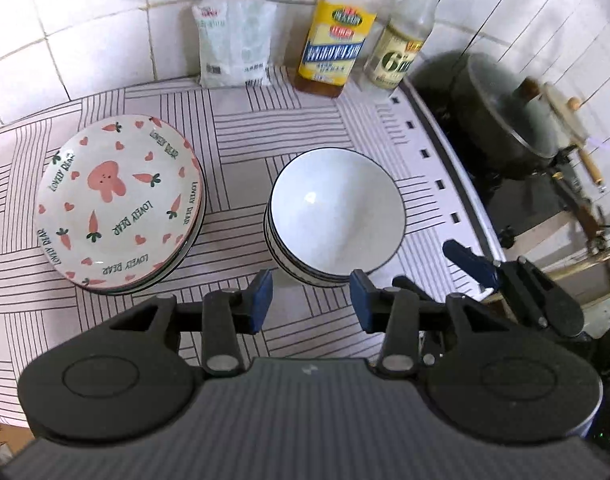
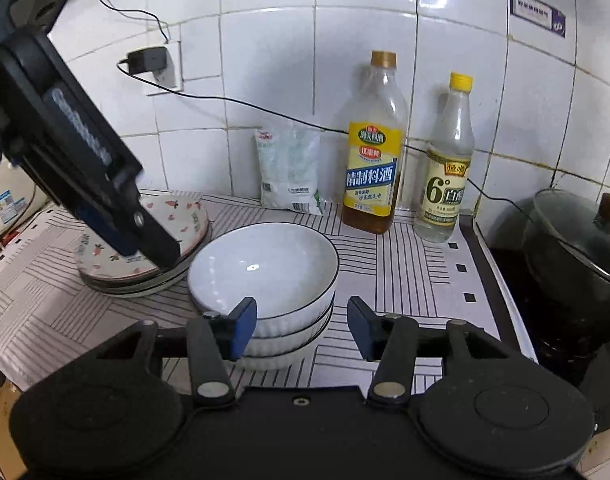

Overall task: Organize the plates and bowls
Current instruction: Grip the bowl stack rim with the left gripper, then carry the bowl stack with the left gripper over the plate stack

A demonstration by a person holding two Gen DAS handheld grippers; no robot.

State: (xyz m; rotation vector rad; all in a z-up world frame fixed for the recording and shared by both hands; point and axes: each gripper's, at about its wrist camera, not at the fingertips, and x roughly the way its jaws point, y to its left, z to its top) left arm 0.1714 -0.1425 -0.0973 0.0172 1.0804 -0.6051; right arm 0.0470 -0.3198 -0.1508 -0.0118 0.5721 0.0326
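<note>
A stack of plates (image 1: 119, 200) with pink bunny and carrot print sits on the striped counter at left; it also shows in the right wrist view (image 2: 173, 224). A stack of white bowls (image 1: 335, 210) with dark rims stands to its right, also seen in the right wrist view (image 2: 265, 276). My left gripper (image 1: 311, 300) is open and empty, hovering above and in front of the bowls. My right gripper (image 2: 301, 328) is open and empty, just in front of the bowl stack. The right gripper shows at the right edge of the left wrist view (image 1: 485, 268); the left gripper (image 2: 117, 216) hangs over the plates.
Against the tiled wall stand a white bag (image 2: 291, 168), a cooking wine bottle (image 2: 373, 152) and a vinegar bottle (image 2: 447, 168). A black lidded pot (image 2: 577, 240) sits on the stove at right. A charger and cable (image 2: 145, 60) hang on the wall.
</note>
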